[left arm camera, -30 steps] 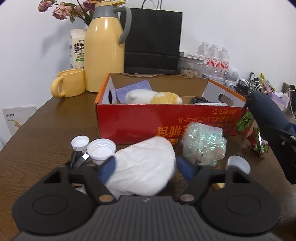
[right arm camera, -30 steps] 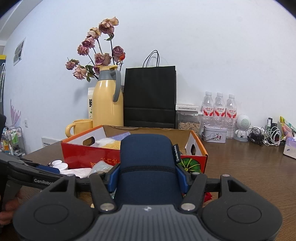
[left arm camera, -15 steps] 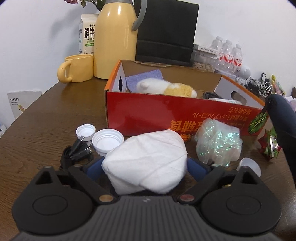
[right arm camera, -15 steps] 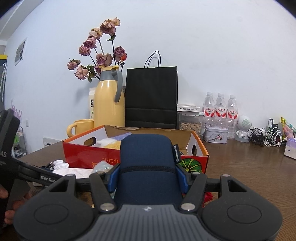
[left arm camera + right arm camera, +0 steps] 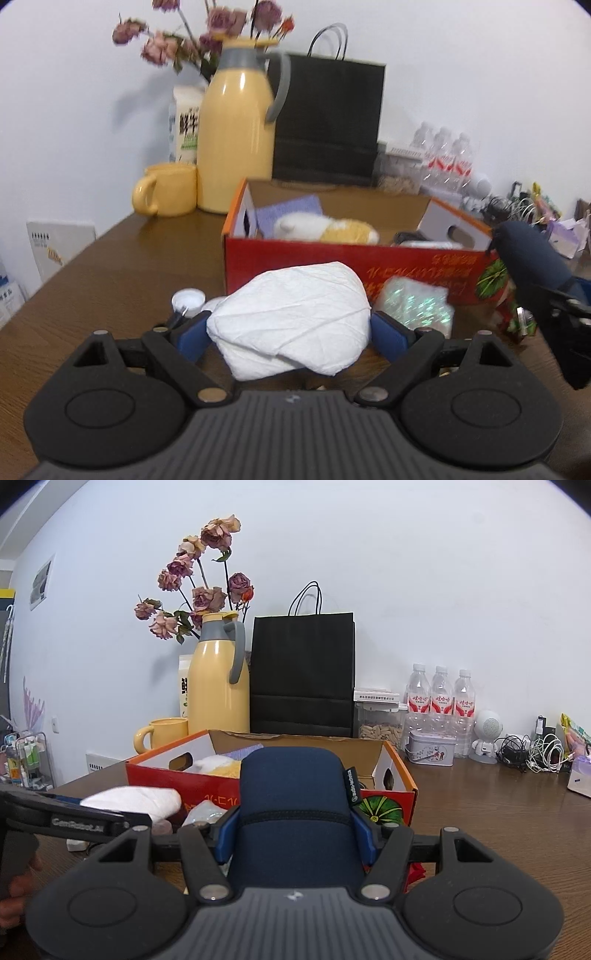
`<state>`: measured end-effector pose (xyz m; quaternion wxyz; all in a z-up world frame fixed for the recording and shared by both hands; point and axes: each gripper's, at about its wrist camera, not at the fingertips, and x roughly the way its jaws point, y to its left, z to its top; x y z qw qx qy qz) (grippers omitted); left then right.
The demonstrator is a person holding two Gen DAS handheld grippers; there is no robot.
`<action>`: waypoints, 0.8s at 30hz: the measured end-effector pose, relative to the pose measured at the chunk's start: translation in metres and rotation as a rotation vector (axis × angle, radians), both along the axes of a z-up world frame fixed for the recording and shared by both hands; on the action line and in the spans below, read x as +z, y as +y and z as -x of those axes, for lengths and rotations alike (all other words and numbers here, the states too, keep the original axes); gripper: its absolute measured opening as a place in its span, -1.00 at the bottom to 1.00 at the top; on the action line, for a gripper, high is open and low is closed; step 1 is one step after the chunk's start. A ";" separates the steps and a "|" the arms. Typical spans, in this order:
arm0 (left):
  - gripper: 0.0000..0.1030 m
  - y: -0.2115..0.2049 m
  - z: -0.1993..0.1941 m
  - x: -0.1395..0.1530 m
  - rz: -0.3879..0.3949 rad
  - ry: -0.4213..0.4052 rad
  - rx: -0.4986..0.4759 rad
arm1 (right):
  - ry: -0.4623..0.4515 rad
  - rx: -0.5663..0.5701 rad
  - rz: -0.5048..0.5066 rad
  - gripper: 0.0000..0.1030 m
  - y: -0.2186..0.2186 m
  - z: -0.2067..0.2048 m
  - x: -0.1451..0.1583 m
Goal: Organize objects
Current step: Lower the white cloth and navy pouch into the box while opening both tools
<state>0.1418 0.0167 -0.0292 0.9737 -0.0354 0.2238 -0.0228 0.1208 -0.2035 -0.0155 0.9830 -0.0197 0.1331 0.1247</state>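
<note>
1. The left gripper [image 5: 290,328] had its blue fingers [image 5: 192,334] spread wide on either side of a soft white crumpled bundle of cloth or paper [image 5: 291,321], and the pads appeared to press on the bundle's flanks, so I judged it held, not merely straddled.
2. The bundle sat low in front of the near red wall of the open red-and-orange cardboard box [image 5: 332,258], apparently raised off the brown wooden table [image 5: 110,266].
3. To do this step well, I judged the left hand should lift the bundle clear of that near wall before carrying it over the box, since a soft load sags and its drooping lower edge could catch on the rim.
4. The squeeze should stay gentle but steady, because a light, yielding bundle can slip out if the fingers loosen.
5. Inside the box a white-and-yellow plush toy [image 5: 325,227] and a lilac cloth [image 5: 288,210] already lay toward its left end, so the barer right part looked the better landing spot.
6. The right gripper [image 5: 295,834] had its fingers closed part-way on a navy blue fabric pouch [image 5: 295,797], held in front of the box's right end.
7. A crinkled iridescent plastic wrapper [image 5: 417,304] and small white bottle caps [image 5: 188,299] lay on the table against the box's front, awaiting sorting.
</note>
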 end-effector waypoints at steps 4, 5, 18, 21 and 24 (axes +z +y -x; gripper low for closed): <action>0.80 -0.005 0.003 0.019 0.006 -0.051 -0.022 | 0.000 0.010 -0.024 0.17 -0.002 -0.003 0.010; 0.80 -0.006 0.001 0.024 0.006 -0.063 -0.028 | -0.002 0.012 -0.030 0.17 -0.003 -0.005 0.014; 0.77 -0.023 -0.099 0.076 0.053 -0.108 0.017 | 0.006 -0.016 -0.031 0.17 0.019 -0.100 0.063; 0.78 -0.023 -0.125 0.071 0.068 -0.079 0.040 | 0.055 -0.046 -0.044 0.17 0.020 -0.134 0.059; 0.78 -0.025 -0.149 0.062 0.062 -0.052 0.072 | 0.117 -0.073 -0.048 0.17 0.020 -0.165 0.051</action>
